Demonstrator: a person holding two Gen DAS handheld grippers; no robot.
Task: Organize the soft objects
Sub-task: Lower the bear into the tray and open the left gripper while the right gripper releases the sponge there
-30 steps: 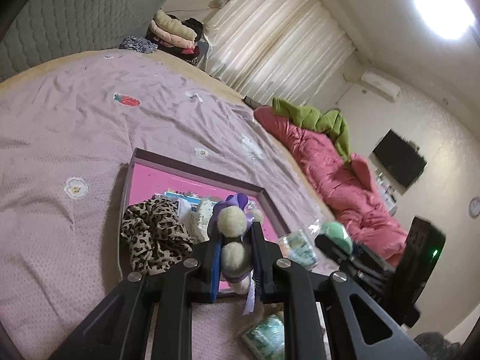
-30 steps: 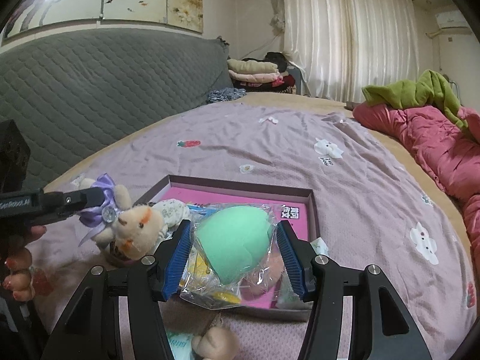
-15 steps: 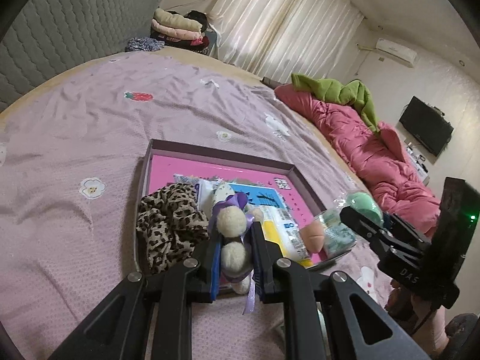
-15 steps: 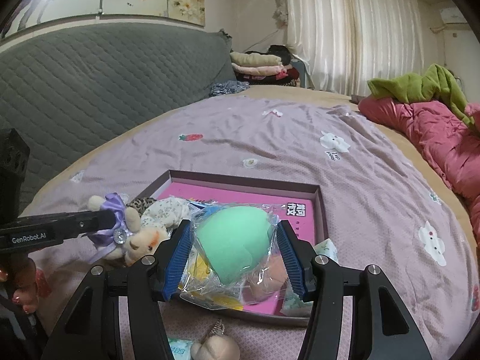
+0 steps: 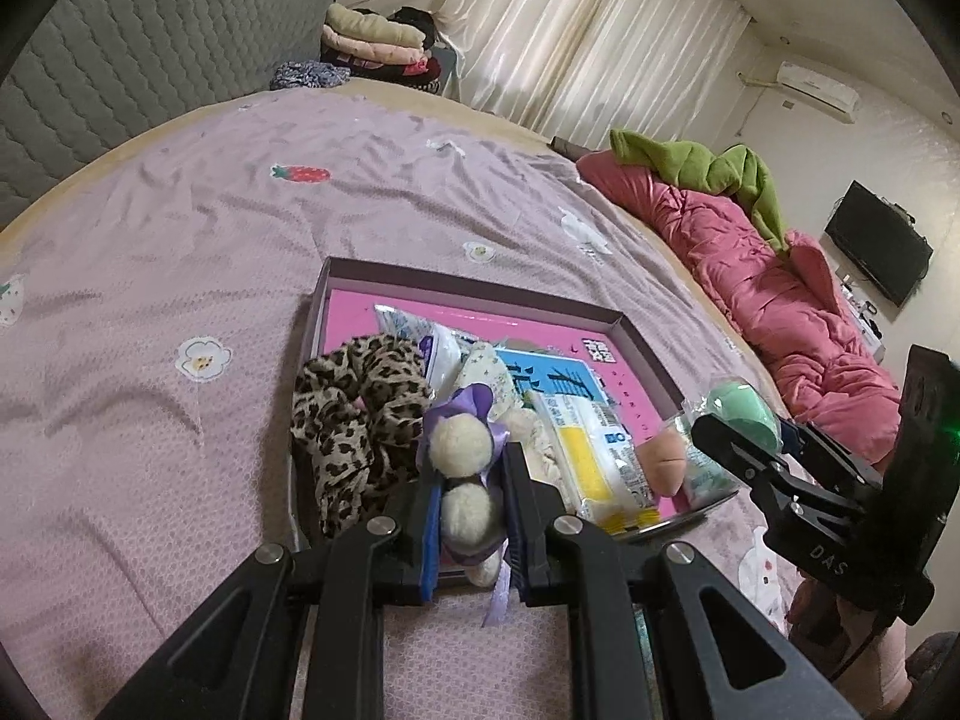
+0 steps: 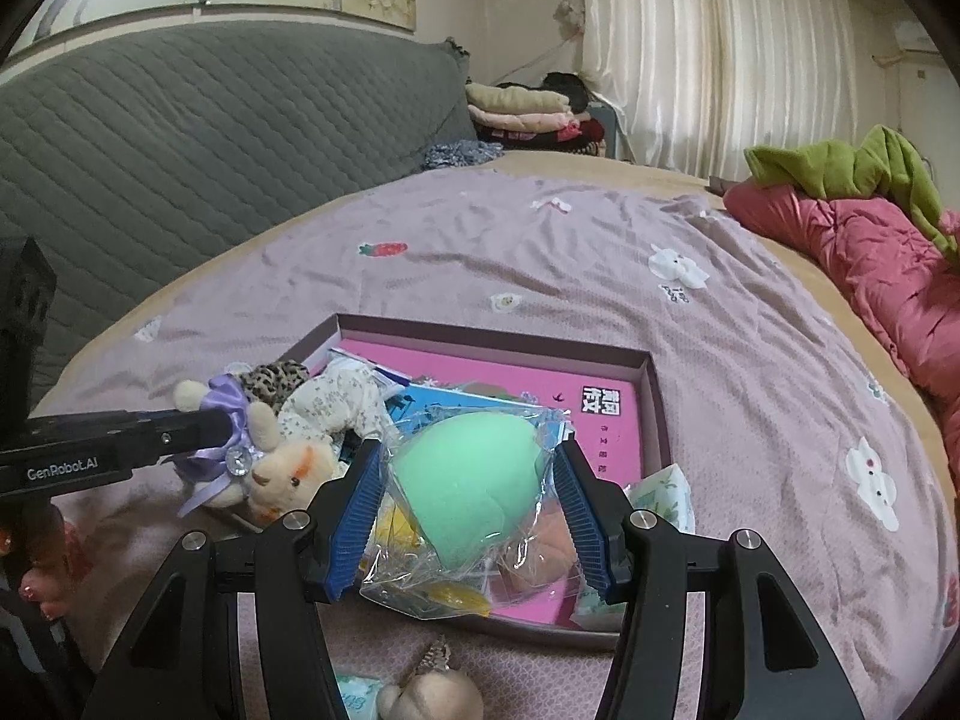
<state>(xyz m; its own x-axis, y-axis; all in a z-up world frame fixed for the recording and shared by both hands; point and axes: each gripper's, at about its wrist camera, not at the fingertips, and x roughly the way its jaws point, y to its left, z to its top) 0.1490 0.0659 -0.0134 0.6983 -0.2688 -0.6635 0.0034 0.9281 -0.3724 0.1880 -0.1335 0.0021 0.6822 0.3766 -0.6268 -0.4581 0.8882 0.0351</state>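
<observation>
Left claw (image 5: 469,501) pinches plush bunny (image 5: 461,450); right claw (image 6: 470,504) clamps, seemingly firmly, bagged green sponge (image 6: 465,477).

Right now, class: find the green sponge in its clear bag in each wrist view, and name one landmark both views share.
Left wrist: green sponge at right edge, held by the right gripper.
Right wrist: centre foreground, between the fingers.
Shared landmark: the pink box.

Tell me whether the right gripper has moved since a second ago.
Yes. In the left wrist view the right gripper, clamping the bagged green sponge, has come in over the pink box's near right corner.
</observation>
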